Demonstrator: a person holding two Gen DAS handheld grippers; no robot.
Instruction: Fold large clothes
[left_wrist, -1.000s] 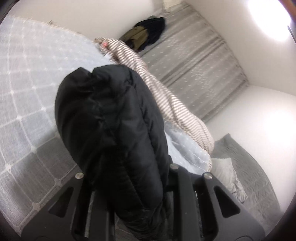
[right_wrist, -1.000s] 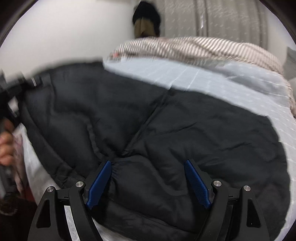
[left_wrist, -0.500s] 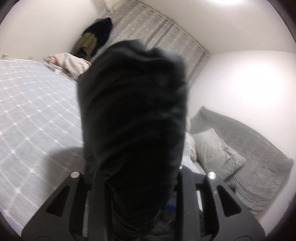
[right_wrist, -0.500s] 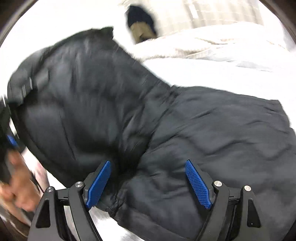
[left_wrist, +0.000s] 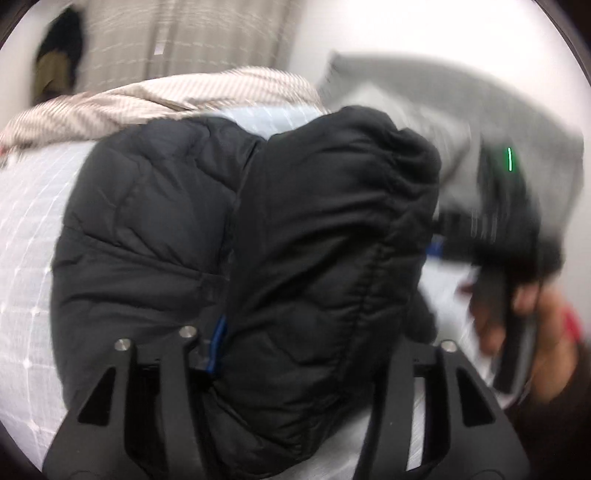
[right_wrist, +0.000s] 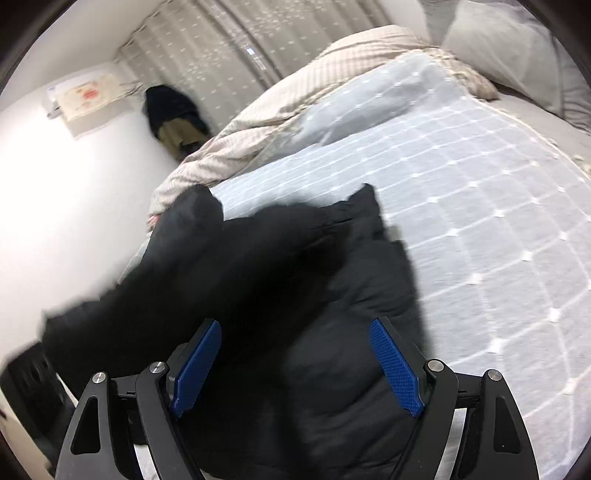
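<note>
jacket (right_wrist: 280, 295) on bedspread (right_wrist: 480, 206) | blanket (right_wrist: 295, 96) behind | pillow (right_wrist: 517, 48) right

Both tools are matte black plastic frames with triangular cut-outs and round silver screw heads at the joints. The right tool (right_wrist: 295, 363) carries bright blue, finely textured pads (right_wrist: 395, 369) on its fingers. On the left tool (left_wrist: 295, 354) only a sliver of blue pad shows. From the left wrist camera, the right tool's black body has a thin green light, held by a bare hand (left_wrist: 517, 314) with a dark sleeve.
</note>
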